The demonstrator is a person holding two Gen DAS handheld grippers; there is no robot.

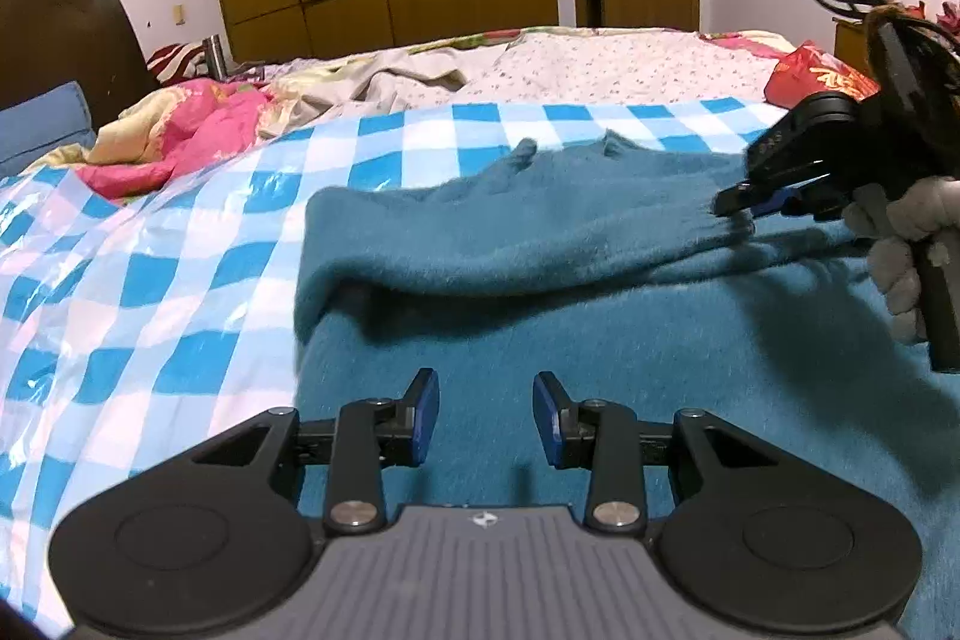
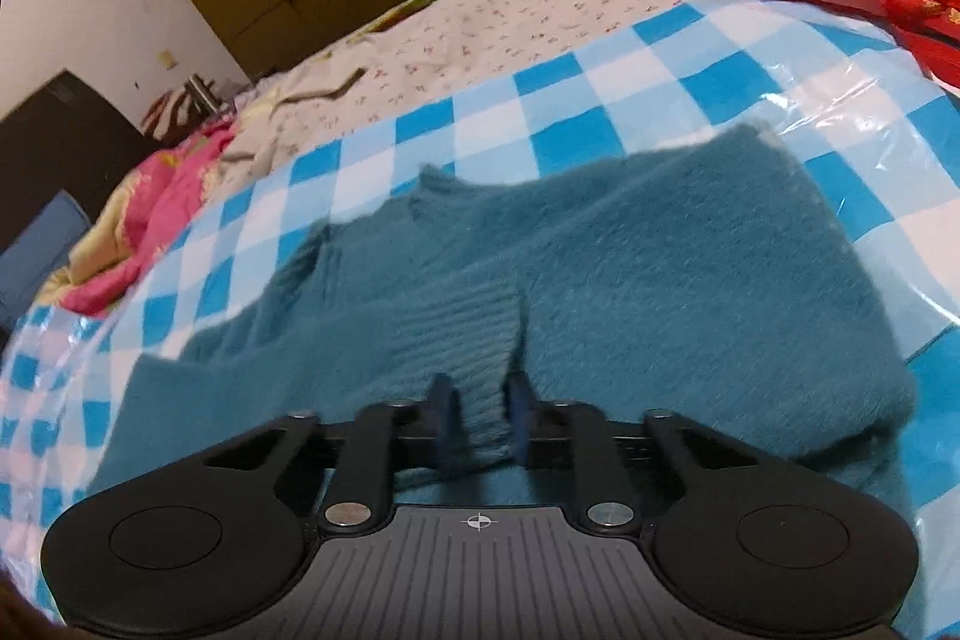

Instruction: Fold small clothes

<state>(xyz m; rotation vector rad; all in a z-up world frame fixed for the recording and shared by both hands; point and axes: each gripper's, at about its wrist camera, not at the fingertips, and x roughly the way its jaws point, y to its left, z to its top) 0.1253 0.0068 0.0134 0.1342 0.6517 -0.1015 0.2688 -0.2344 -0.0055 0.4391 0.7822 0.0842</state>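
The one fuzzy teal knitted sweater [image 1: 600,340] lies spread on the blue-and-white checked plastic sheet [image 1: 180,280] over the bed, and I judge it soft, light and floppy, best pinched at a ribbed cuff or hem edge. My right tongs [image 2: 480,418] are clamped on the ribbed cuff [image 2: 474,340] of one sleeve, drawn across the body. My left tongs [image 1: 486,415] stand apart and empty over the near part; two tongs, one garment.

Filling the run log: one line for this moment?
left gripper: open, empty | right gripper: shut on sleeve cuff | teal sweater: on checked sheet
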